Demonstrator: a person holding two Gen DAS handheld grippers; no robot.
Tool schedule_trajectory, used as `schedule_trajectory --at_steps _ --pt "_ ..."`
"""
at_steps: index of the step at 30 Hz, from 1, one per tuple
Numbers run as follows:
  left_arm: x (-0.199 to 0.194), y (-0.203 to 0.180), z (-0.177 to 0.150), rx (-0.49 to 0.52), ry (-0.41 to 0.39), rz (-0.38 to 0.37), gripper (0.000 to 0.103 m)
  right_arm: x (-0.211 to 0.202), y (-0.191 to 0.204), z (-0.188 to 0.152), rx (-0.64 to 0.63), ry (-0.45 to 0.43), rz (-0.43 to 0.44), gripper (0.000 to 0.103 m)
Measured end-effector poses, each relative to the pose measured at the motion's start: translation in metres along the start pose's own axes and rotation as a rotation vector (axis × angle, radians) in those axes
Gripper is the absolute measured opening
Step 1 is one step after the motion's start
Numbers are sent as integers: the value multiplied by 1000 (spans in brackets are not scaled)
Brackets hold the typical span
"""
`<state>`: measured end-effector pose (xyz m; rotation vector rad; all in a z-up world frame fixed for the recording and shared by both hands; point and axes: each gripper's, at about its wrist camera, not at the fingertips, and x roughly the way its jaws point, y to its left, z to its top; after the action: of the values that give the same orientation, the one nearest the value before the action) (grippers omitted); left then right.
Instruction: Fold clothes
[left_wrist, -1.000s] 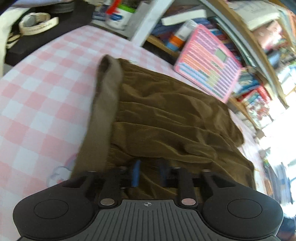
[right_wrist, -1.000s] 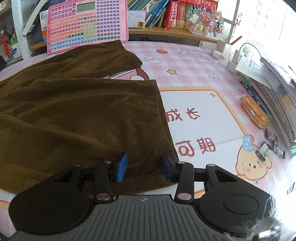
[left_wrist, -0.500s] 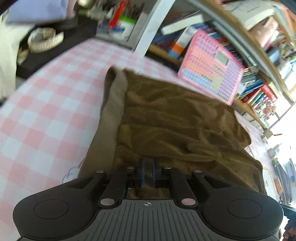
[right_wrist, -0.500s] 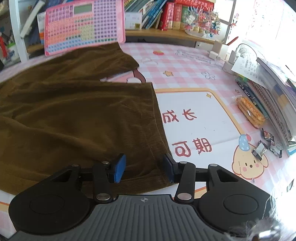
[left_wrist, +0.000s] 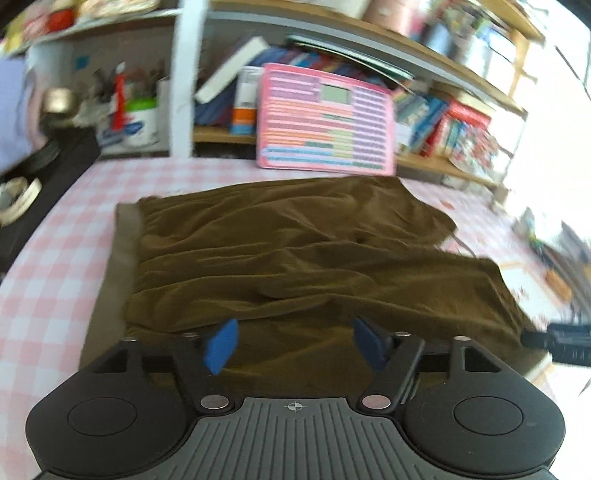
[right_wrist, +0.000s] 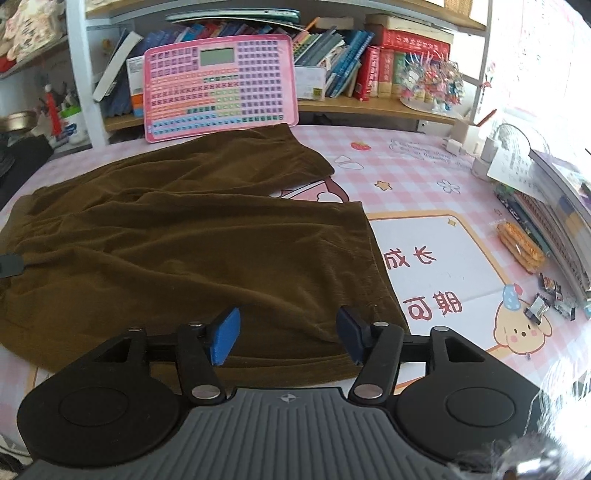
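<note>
Brown shorts (right_wrist: 177, 236) lay flat on pink desk (right_wrist: 436, 192), not folded yet. My left tool (left_wrist: 293, 345) and right tool (right_wrist: 286, 336) both spread wide, holding nothing. Next, I think: pinch near edge, fold over.

— Where do the shorts (right_wrist: 177, 236) lie?

— Flat on the bench (right_wrist: 424, 173), waistband (left_wrist: 123, 251) to the left, the 2 legs running right. The rear leg ends short of the front one.

— And behind them?

— A keypad board (right_wrist: 218, 88) stands on the bench's back edge, leaning against the shelf (right_wrist: 369, 107); the rear leg reaches just up to it. Books (right_wrist: 373, 70) stand in the shelf to its right.

— The tongs?

— Both at the near edge. The left tongs (left_wrist: 295, 345) hang over the cloth near the waistband, the right tongs (right_wrist: 288, 336) over the front leg's hem corner.

— Anything to the right?

— A stack of books (right_wrist: 554, 206) on the bench's right side, well apart from the shorts, with a snack packet (right_wrist: 521, 247) just before it.
</note>
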<state>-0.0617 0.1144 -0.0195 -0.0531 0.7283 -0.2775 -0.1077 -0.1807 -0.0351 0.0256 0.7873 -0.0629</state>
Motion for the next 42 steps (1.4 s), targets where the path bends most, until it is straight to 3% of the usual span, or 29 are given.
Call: schedule_trajectory --at_steps 5,9,42 --pt "-1 -19 -1 116 0 37 90 -1 6 -1 -16 6 3 68" --pt "-1 -20 -1 142 0 55 94 0 8 -3 -17 11 11 73" --pt "-3 15 1 68 1 94 95 4 46 10 -100 18 41 76"
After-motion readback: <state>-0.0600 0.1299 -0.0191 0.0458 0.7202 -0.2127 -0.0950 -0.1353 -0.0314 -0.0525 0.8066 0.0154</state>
